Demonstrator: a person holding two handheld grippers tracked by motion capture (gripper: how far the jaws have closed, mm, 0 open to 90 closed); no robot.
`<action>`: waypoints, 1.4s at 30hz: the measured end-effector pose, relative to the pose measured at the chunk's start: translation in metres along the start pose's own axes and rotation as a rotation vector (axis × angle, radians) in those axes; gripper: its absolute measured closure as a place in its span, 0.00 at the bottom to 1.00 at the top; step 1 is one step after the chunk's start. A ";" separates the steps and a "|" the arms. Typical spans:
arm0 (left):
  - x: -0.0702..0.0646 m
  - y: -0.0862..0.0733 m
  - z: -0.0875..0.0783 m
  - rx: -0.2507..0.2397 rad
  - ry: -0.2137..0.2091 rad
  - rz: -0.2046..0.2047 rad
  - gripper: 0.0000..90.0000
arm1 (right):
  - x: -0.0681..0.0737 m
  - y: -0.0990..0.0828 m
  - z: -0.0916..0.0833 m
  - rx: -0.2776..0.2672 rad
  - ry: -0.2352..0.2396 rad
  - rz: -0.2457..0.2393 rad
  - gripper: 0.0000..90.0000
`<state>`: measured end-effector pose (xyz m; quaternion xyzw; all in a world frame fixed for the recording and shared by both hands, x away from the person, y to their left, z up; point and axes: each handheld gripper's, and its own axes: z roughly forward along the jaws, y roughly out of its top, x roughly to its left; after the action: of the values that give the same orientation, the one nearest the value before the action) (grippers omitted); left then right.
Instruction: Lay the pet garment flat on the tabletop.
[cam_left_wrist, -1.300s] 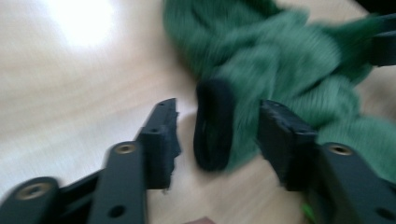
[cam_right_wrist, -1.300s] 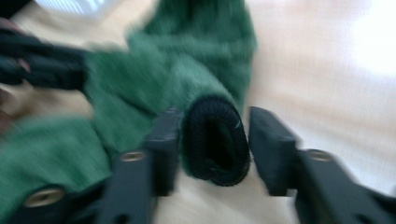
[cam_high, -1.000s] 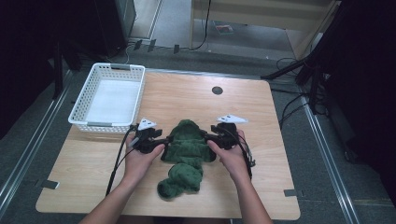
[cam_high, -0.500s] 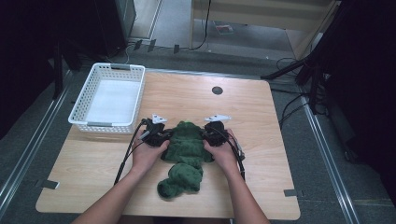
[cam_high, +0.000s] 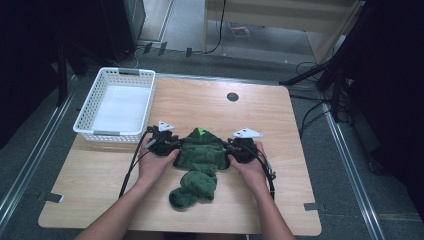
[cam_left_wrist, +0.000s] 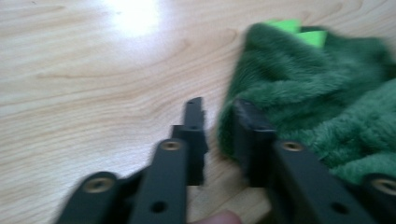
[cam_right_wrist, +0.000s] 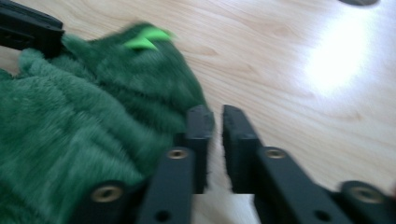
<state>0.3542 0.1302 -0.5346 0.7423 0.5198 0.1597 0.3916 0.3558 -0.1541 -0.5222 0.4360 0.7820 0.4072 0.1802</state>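
Light wood table (cam_high: 280, 125), grain visible, glare patch in both gripper views. Green plush cloth (cam_high: 200, 160) near front edge, centre, bunched tail toward person. Left gripper (cam_high: 167, 145) at cloth's left edge, fingers slightly parted, cloth beside one finger. Right gripper (cam_high: 239, 150) at right edge, fingers narrowly parted, nothing between. White basket (cam_high: 117, 107) at far-left corner. Dark round hole (cam_high: 232, 96) near far edge. Beyond: grey floor, cables, dark stands.
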 end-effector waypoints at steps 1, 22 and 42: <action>0.002 0.001 -0.004 -0.026 0.007 0.009 0.72 | 0.000 0.000 0.000 0.000 0.000 0.000 0.72; -0.001 0.005 0.017 0.057 0.010 -0.069 0.73 | 0.010 0.017 0.050 0.131 0.050 0.173 0.76; 0.003 0.019 0.006 -0.020 0.000 -0.054 0.62 | -0.003 0.011 0.019 0.018 0.048 0.124 0.67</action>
<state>0.3714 0.1278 -0.5252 0.7241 0.5378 0.1544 0.4033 0.3753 -0.1440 -0.5252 0.4754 0.7613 0.4208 0.1316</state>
